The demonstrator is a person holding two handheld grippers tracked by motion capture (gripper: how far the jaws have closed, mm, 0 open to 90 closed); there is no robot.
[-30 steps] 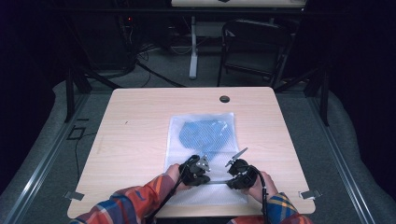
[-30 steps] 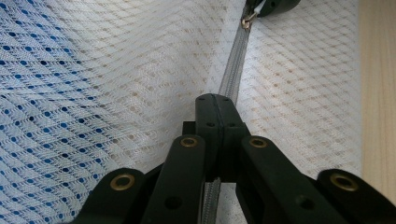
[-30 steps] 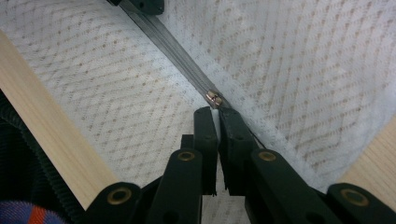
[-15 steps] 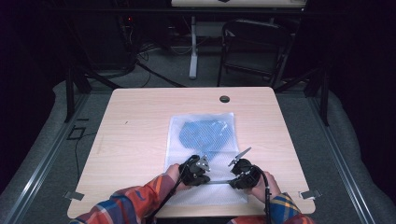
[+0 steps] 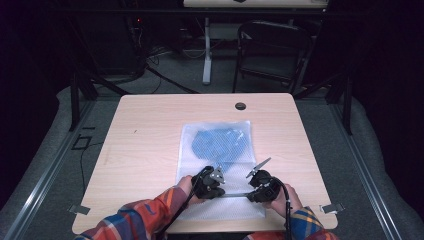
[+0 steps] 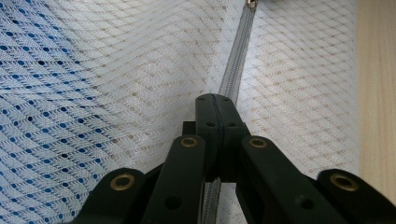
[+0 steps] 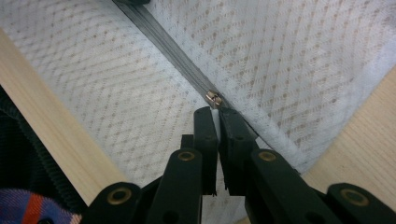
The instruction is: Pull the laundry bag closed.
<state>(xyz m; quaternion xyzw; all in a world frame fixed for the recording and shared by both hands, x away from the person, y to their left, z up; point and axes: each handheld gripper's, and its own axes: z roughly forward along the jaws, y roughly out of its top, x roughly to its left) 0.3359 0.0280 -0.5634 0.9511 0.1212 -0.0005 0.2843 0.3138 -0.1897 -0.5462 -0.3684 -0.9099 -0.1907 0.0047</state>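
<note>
Along the white mesh laundry bag's (image 5: 220,150) grey zipper (image 6: 233,70), left gripper (image 6: 215,100) clamps tape; right gripper (image 7: 215,112) pinches the brass slider (image 7: 214,99). Next: draw slider steadily.

1. The tabletop (image 5: 145,145) lies bare left and right of the mesh bag (image 5: 216,150), giving open passage.
2. Beyond the bag, a small dark grommet (image 5: 240,106) sits flush.
3. Both grippers crowd the bag's near end, close together.
</note>
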